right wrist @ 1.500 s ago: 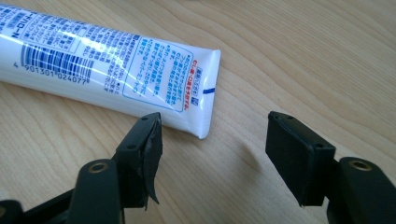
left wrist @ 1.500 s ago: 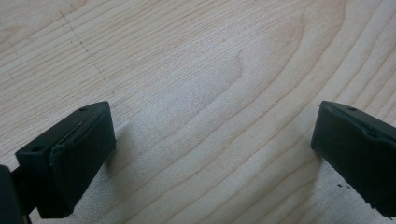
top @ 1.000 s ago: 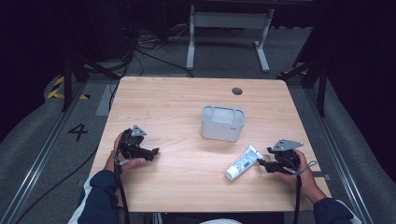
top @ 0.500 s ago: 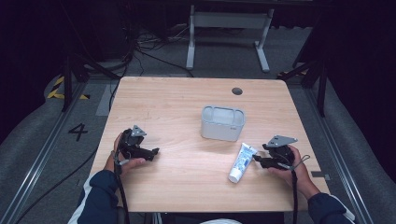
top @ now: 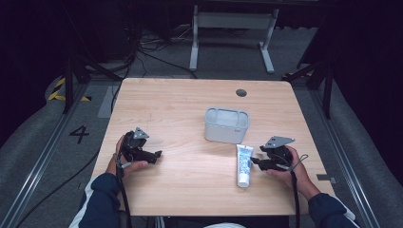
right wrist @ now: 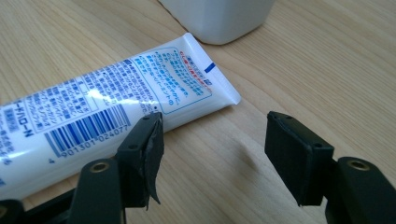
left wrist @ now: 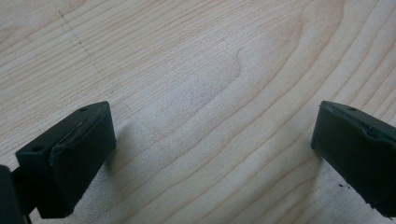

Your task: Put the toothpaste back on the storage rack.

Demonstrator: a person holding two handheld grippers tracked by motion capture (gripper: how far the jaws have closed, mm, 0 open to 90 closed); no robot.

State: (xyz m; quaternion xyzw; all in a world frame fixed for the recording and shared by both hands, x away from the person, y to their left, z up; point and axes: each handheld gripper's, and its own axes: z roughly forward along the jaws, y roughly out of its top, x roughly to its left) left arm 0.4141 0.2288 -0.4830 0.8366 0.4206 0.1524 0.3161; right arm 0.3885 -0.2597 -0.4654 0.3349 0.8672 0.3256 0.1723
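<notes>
A white tube [top: 244,164] with blue print lies flat on the wooden table [top: 190,104], its crimped end toward a grey-white box [top: 226,125]. In the right gripper view the tube [right wrist: 112,102] lies just left of the open jaws, apart from them, with bare wood in the gap. My right gripper [top: 255,160] rests on the table just right of the tube, open and empty [right wrist: 212,133]. My left gripper [top: 158,154] sits at the table's left, held by a hand, jaws wide open over bare wood [left wrist: 212,140].
The grey-white box [right wrist: 219,16] stands just beyond the tube's crimped end. A round cable hole [top: 241,92] is near the table's far edge. Metal frame legs [top: 233,23] and cables lie on the dark floor behind.
The tube has turned from slanted to nearly straight along the table, and the right gripper has shifted left toward it. The left gripper has stayed put.
</notes>
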